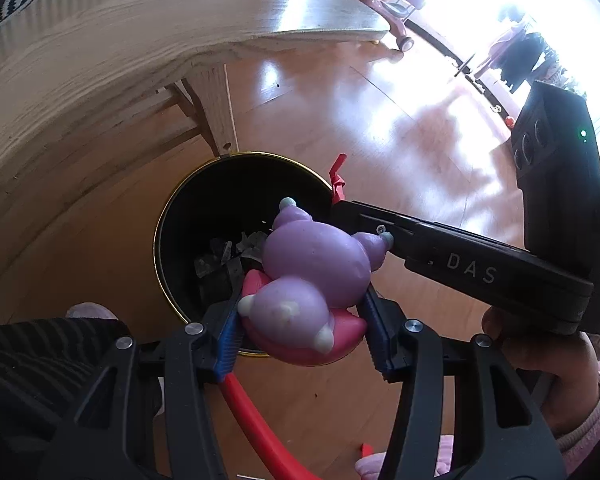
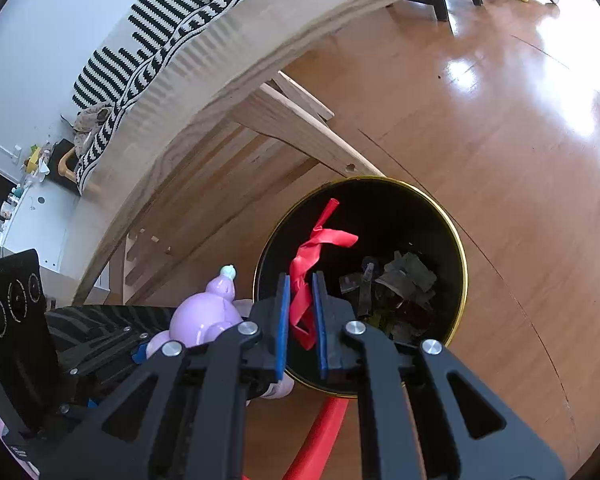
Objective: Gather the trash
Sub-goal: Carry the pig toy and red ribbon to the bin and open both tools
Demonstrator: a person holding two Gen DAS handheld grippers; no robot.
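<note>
My left gripper (image 1: 300,320) is shut on a purple and pink balloon animal (image 1: 312,276), held over the near rim of a black trash bin with a gold rim (image 1: 168,208). The bin holds dark scraps (image 1: 220,256). My right gripper (image 2: 300,320) is shut on a limp red balloon strip (image 2: 304,264), held above the bin (image 2: 456,240). The right gripper also shows in the left wrist view (image 1: 336,208), with the red strip's tip (image 1: 337,180) sticking out. The purple balloon also shows in the right wrist view (image 2: 204,316), at the left.
A light wooden table (image 1: 100,60) with legs stands right behind the bin, and shows in the right wrist view (image 2: 260,40) with a black-and-white striped cloth (image 2: 148,40). A red tube (image 1: 252,420) runs below the grippers. Wooden floor (image 2: 500,140) extends right; ride-on toys (image 1: 392,8) stand far back.
</note>
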